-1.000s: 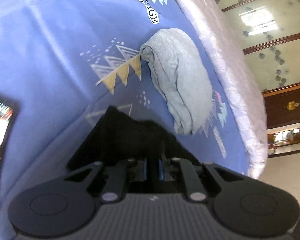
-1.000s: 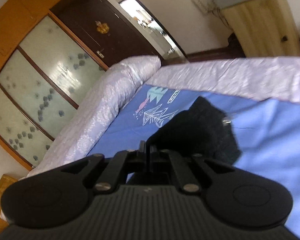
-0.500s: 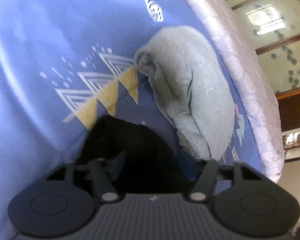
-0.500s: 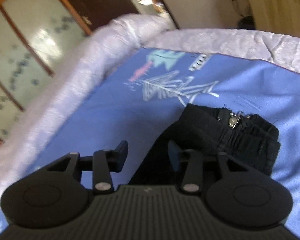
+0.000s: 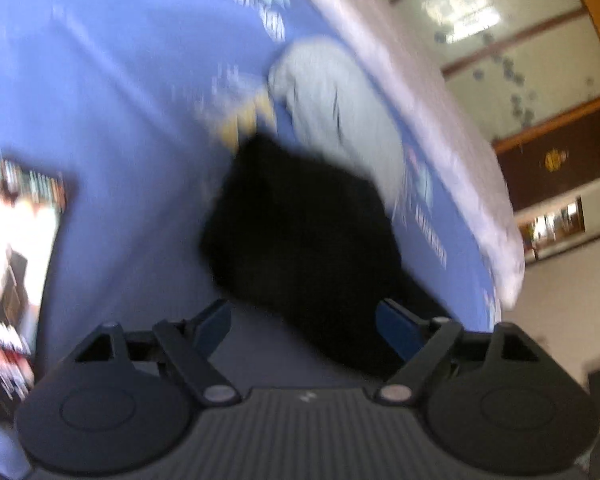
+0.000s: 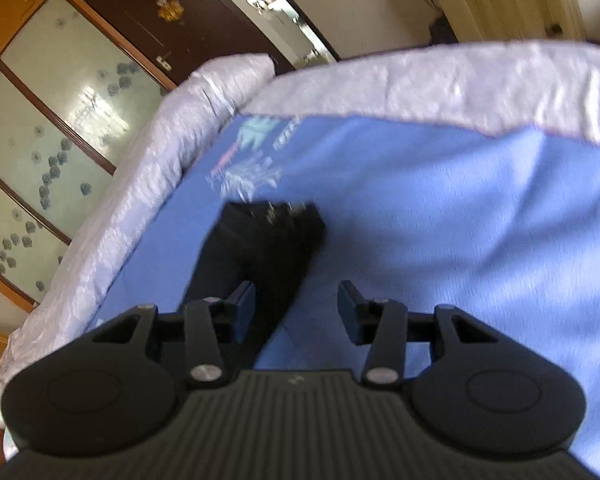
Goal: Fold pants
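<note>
On the blue bedspread [image 6: 440, 208] the black pants [image 5: 300, 236] lie folded. Left tool [image 5: 306, 320] and right tool [image 6: 296, 306] both gape, holding nothing. Press the bundle flat and square its edges, clear of the grey garment [image 5: 336, 100].

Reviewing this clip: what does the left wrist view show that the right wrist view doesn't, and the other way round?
Only the left wrist view shows the grey folded garment lying beyond the black pants, and a blurred colourful item at the left edge. Only the right wrist view shows the pants' waistband end and the curtain. Both show the pants, blue blanket, pale quilted bedding edge, and open grippers: left gripper, right gripper.
</note>
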`<state>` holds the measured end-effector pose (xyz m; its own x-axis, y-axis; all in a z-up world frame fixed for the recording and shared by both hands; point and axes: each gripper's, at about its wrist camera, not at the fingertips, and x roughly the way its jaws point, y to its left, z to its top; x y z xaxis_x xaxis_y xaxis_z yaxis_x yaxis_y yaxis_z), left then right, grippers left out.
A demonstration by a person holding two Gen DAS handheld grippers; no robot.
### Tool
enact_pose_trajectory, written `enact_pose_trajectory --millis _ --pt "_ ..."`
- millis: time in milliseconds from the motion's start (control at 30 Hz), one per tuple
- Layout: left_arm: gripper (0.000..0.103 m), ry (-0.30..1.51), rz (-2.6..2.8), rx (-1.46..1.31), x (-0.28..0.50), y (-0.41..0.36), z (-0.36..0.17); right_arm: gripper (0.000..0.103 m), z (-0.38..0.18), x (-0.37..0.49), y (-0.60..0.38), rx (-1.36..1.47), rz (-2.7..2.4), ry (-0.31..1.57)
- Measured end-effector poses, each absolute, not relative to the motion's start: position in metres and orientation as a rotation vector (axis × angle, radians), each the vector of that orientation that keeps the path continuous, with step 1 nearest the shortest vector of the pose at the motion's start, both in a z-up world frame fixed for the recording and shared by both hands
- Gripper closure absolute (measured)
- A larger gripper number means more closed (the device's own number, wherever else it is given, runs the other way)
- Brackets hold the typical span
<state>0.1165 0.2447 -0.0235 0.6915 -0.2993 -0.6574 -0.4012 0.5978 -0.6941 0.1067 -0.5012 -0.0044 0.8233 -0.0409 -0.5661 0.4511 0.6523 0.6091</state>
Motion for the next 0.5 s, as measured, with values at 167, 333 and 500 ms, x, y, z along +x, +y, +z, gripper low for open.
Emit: enact_pose_trajectory --millis 167,333,500 --pt "0.02 0.898 0.077 -1.07 0.142 0.233 -0.068 0.046 -0.019 0.132 -0.498 0.922 -0.275 0.554" --pt "0.011 0.854 0.093 -1.098 0.184 0.232 -0.089 0.046 -0.024 0.162 -0.499 0.902 -0.297 0.525" --pt "0.034 0.828 0.151 -1.017 0.216 0.219 -0.09 0.084 -0.026 0.191 -0.498 0.855 -0.33 0.57"
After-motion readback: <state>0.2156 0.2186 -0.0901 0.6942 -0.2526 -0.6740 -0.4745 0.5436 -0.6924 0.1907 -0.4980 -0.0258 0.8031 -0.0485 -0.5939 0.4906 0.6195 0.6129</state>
